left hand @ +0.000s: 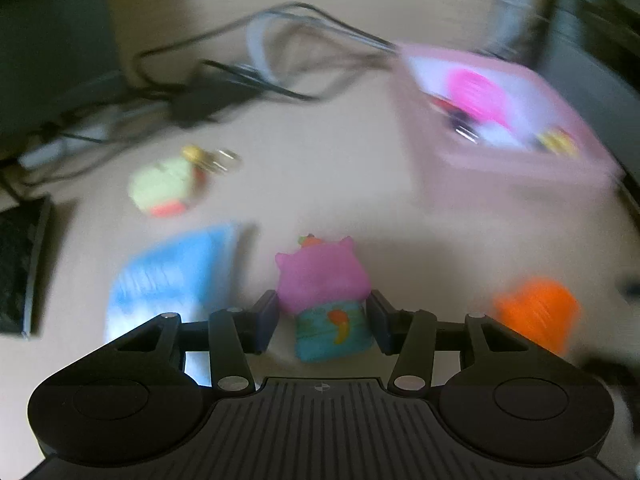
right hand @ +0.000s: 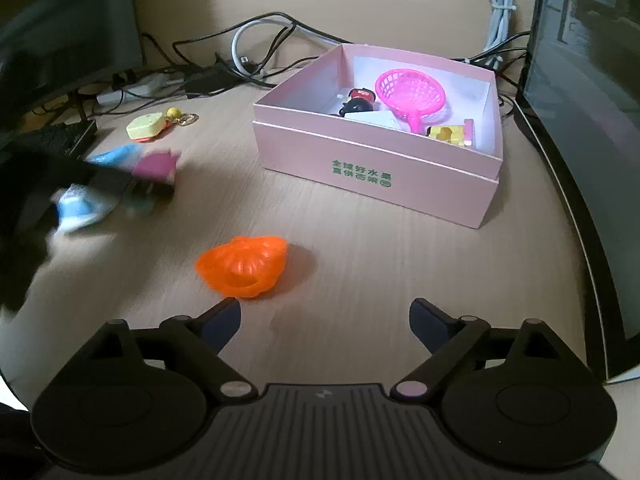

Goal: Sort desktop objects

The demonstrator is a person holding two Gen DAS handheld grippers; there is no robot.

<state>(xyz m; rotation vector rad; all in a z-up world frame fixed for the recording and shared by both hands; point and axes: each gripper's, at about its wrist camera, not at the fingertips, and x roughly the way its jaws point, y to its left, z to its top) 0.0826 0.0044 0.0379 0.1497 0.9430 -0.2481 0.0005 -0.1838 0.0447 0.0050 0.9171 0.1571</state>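
Observation:
A soft toy (left hand: 320, 280) with a pink eared head and a teal body sits between the pads of my left gripper (left hand: 324, 320), and both pads touch its sides. The right wrist view shows that toy (right hand: 156, 166) and the left gripper (right hand: 148, 192) only as a blur. My right gripper (right hand: 326, 312) stands open above the desk with nothing between its fingers. An orange plastic shell toy (right hand: 244, 266) lies just beyond its left fingertip (right hand: 228, 312); the left wrist view has the orange toy (left hand: 536, 316) at the right. The open pink box (right hand: 376, 168) holds a pink net scoop (right hand: 408, 92) and small toys.
A yellow cheese keychain (right hand: 145, 126) and a blue packet (right hand: 80, 208) lie on the desk at the left. Cables and a power strip (right hand: 132, 90) run along the back. A dark screen (right hand: 580, 80) stands at the right, and a keyboard (left hand: 20, 264) at the left.

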